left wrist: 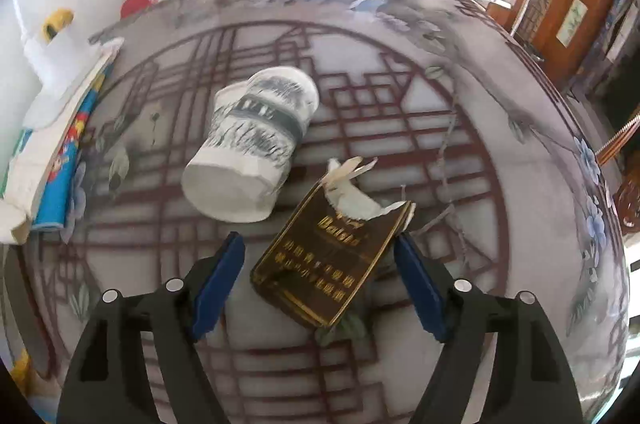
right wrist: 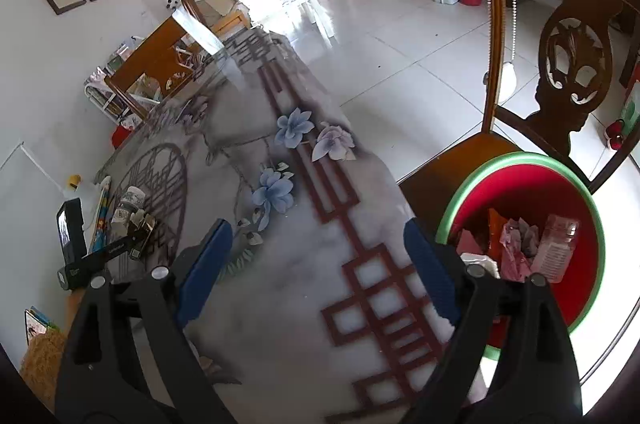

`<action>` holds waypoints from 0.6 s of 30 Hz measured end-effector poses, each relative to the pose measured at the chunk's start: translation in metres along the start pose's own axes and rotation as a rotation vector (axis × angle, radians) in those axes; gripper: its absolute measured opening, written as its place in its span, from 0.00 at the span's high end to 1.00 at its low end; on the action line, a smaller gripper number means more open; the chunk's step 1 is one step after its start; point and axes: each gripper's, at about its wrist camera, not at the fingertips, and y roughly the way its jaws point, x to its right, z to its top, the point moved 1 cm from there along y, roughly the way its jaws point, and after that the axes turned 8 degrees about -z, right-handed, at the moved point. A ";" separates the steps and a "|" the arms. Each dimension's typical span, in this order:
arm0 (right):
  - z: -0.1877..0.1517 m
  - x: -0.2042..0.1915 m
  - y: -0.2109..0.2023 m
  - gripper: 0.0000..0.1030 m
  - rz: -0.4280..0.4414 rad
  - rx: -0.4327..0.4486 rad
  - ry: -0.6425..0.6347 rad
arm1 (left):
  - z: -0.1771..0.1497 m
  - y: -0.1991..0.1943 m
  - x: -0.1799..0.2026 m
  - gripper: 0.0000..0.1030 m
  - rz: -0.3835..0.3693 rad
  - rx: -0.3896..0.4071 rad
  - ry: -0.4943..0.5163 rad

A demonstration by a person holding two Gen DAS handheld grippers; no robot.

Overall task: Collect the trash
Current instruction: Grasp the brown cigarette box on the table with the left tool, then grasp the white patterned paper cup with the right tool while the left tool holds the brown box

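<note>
Item one: brown cigarette pack (left wrist: 320,260), torn open with white paper spilling from its top, lying flat on the worktop (left wrist: 500,128) between the blue pads of your left claw (left wrist: 320,256). The right pad sits just at the pack's edge; the left pad stands clear of it, so the claw is wide and grips nothing.

Item two: white paper cup (left wrist: 250,140), on its side just beyond the pack, mouth toward you.

Item three: books and white papers (left wrist: 60,128) stacked along the worktop's left edge, partly cut off by the frame.

Item four: your right claw (right wrist: 320,260), wide and empty, over bare patterned worktop near its right edge.

Item five: red bin with green rim (right wrist: 568,200), beside that edge in front of a wooden chair (right wrist: 560,72); it holds pink wrappers and a clear bottle, its near side hidden behind the claw. Open tiled floor beyond.
</note>
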 end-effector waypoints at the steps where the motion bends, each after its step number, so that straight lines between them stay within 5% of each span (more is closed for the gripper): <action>1: 0.000 -0.002 0.001 0.16 0.000 -0.003 -0.004 | 0.000 -0.001 0.002 0.42 0.002 -0.002 0.011; 6: -0.001 -0.014 0.006 0.16 -0.002 -0.017 -0.028 | -0.012 -0.015 0.013 0.57 -0.018 0.018 0.056; 18: -0.013 -0.085 0.021 0.15 0.078 -0.071 -0.095 | -0.111 -0.116 0.004 0.59 -0.047 0.127 -0.023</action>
